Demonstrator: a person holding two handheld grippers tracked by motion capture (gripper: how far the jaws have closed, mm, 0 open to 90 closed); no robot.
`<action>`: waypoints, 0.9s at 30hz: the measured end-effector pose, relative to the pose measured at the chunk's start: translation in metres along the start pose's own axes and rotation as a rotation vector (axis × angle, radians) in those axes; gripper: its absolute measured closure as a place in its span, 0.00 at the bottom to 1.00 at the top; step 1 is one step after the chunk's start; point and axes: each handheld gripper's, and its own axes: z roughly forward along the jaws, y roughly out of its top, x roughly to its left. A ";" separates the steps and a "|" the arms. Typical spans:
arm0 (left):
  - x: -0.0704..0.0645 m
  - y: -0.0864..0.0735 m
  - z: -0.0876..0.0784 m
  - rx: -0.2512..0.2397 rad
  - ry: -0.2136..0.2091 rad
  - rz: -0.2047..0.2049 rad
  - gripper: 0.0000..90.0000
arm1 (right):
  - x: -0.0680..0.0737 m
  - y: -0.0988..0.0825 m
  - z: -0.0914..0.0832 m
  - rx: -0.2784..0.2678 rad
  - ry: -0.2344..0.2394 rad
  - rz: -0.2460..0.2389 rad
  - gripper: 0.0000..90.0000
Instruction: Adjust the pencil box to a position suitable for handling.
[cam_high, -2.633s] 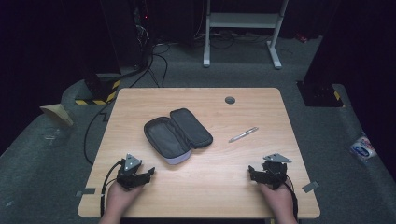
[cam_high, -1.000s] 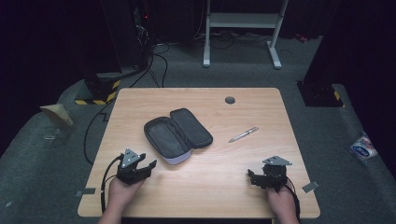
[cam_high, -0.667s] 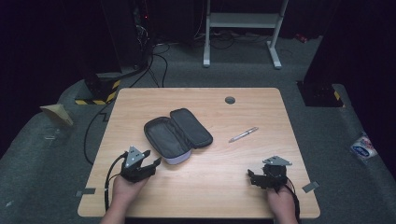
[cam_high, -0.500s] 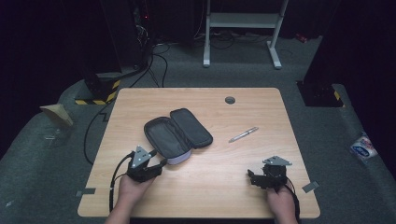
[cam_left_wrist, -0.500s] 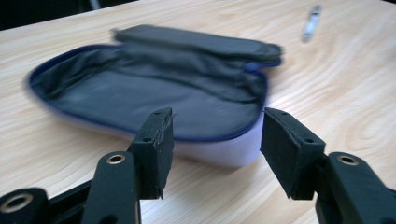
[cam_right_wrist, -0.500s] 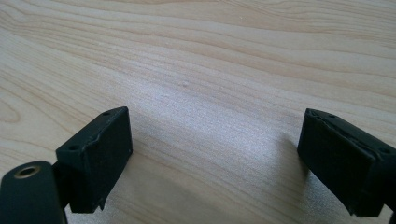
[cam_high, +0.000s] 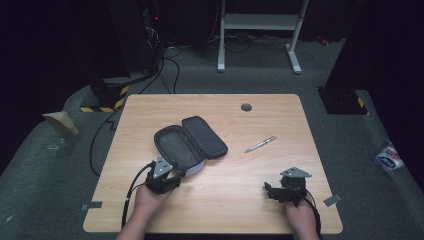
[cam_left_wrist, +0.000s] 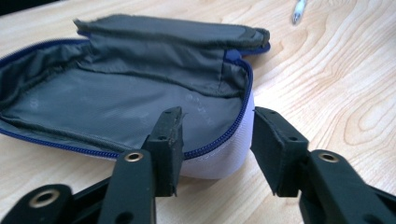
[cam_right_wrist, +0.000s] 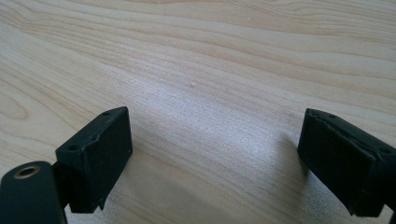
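Open case (cam_left_wrist: 140, 102) end between left gripper (cam_left_wrist: 217, 140) fingers (cam_left_wrist: 170, 133), closing.

The left hand-held gripper (cam_high: 172, 177) covers the near end of the pencil case (cam_high: 190, 142); the pen (cam_left_wrist: 299, 9) beyond it is cut off.

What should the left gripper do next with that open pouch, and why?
Probably finish closing. The left gripper has its jaws, which have just been closing, astride the near wall of the open pouch, one inside, one outside, not yet clearly pinching it.
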 end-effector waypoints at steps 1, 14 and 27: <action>0.000 -0.001 0.000 0.003 -0.003 0.001 0.63 | 0.000 0.000 0.000 0.000 0.000 0.000 0.11; -0.021 -0.005 -0.001 0.005 -0.052 0.051 0.87 | 0.000 0.000 0.000 0.000 0.001 -0.001 0.11; -0.050 0.000 0.002 -0.014 -0.123 0.099 0.89 | 0.000 0.000 0.000 -0.001 0.007 -0.007 0.11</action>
